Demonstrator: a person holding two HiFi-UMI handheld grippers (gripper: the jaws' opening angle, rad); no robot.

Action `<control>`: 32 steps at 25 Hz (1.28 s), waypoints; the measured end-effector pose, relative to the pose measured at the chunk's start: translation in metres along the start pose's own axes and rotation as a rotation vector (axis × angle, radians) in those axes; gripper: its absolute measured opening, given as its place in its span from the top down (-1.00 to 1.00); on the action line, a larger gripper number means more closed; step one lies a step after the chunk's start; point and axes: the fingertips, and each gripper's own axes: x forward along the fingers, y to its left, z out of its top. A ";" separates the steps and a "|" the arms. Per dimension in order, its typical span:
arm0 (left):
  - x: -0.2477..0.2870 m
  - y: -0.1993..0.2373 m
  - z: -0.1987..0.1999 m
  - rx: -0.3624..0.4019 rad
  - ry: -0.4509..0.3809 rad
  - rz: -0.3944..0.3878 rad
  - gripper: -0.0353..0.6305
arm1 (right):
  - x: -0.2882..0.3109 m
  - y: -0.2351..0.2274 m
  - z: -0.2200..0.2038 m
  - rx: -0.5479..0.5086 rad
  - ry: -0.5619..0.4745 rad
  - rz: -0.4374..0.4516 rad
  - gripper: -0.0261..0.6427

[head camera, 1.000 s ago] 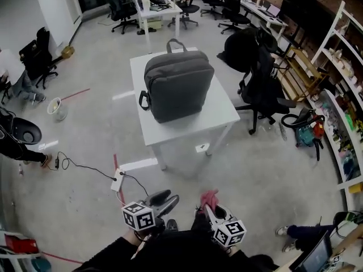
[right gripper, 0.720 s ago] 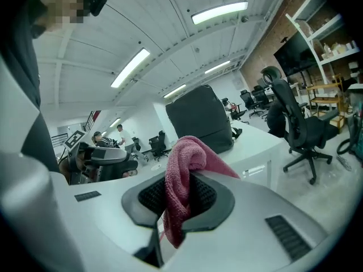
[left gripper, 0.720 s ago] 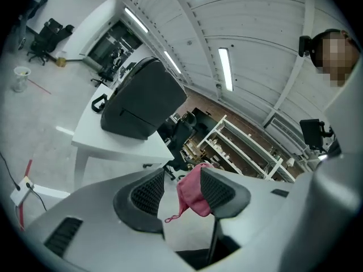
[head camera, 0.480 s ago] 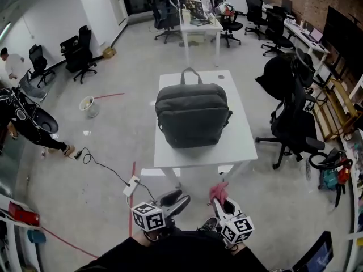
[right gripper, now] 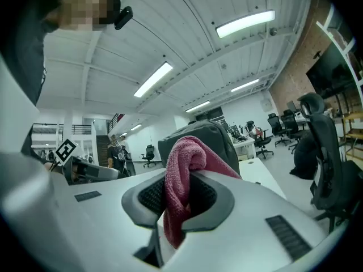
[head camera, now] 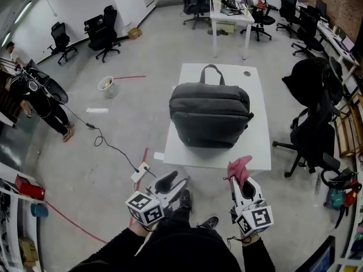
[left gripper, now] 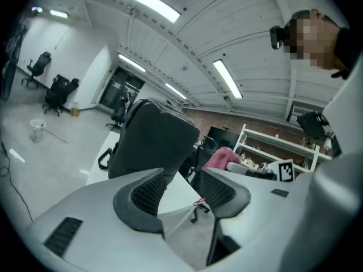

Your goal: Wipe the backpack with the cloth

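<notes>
A dark grey backpack (head camera: pixel 210 115) lies flat on a small white table (head camera: pixel 256 152), handle toward the far end. My right gripper (head camera: pixel 239 179) is shut on a pink cloth (head camera: pixel 239 169), just short of the table's near edge. In the right gripper view the cloth (right gripper: pixel 181 177) bulges out from between the pads, with the backpack (right gripper: pixel 199 136) straight ahead. My left gripper (head camera: pixel 177 183) is open and empty, off the table's near left corner. In the left gripper view the backpack (left gripper: pixel 152 137) stands beyond the parted jaws and the cloth (left gripper: pixel 219 158) shows to the right.
A black office chair draped with a jacket (head camera: pixel 317 115) stands close to the table's right side. A power strip and cable (head camera: pixel 140 173) lie on the floor at the near left. A bucket (head camera: pixel 106 86), a person (head camera: pixel 41 98) and more chairs and desks (head camera: pixel 229 13) stand farther off.
Both grippers have risen and come forward toward the table's near edge, and the table and backpack now sit closer in view. The cloth stays held in the right gripper.
</notes>
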 end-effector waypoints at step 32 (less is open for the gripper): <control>0.094 0.163 0.153 0.049 -0.102 -0.183 0.24 | 0.342 0.127 0.089 -0.785 0.336 0.349 0.74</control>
